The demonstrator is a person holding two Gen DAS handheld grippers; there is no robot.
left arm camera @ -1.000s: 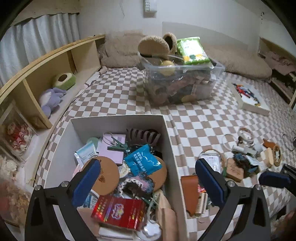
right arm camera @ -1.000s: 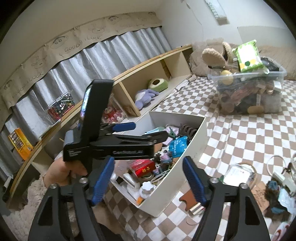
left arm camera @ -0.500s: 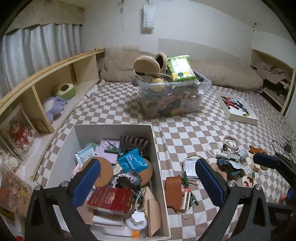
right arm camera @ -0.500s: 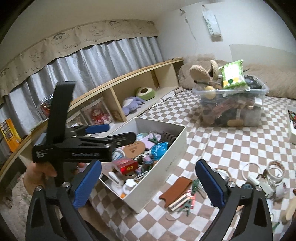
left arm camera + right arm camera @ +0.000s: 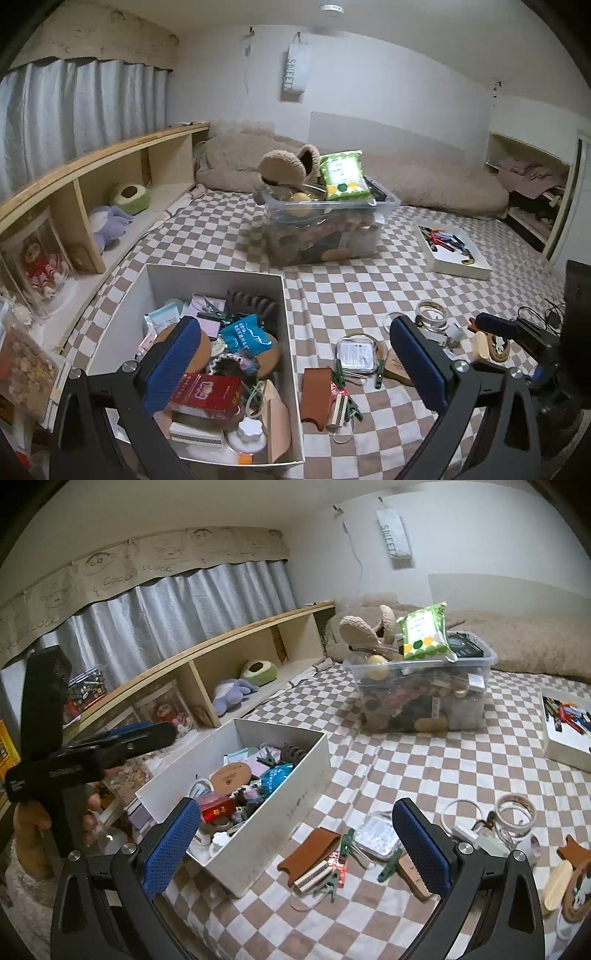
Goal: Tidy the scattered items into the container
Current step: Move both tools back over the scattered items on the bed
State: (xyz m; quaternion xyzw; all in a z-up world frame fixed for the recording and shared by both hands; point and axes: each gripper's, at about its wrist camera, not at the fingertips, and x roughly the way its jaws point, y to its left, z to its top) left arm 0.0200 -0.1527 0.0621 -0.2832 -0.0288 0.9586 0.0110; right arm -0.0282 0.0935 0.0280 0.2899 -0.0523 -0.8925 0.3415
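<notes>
A white box (image 5: 218,272) (image 5: 280,823) full of small items sits on the checkered bed. Scattered to its right lie a brown leather case (image 5: 316,397) (image 5: 308,853), green clips (image 5: 346,843), a clear packet (image 5: 354,353) (image 5: 375,834), a wooden tag (image 5: 413,877), tape rolls (image 5: 515,810) and wooden pieces (image 5: 576,890). My left gripper (image 5: 291,365) is open and empty, raised above the box's right wall. My right gripper (image 5: 295,843) is open and empty, raised above the box's near corner and the case.
A clear tub (image 5: 325,229) heaped with things stands further back. A white tray of pens (image 5: 448,251) lies at the right. A wooden shelf (image 5: 92,192) with plush toys runs along the left. Pillows line the far wall.
Both grippers have pulled back and up from the box, so more of the bed and room shows. The right gripper's jaws have opened wider. Nothing was picked up.
</notes>
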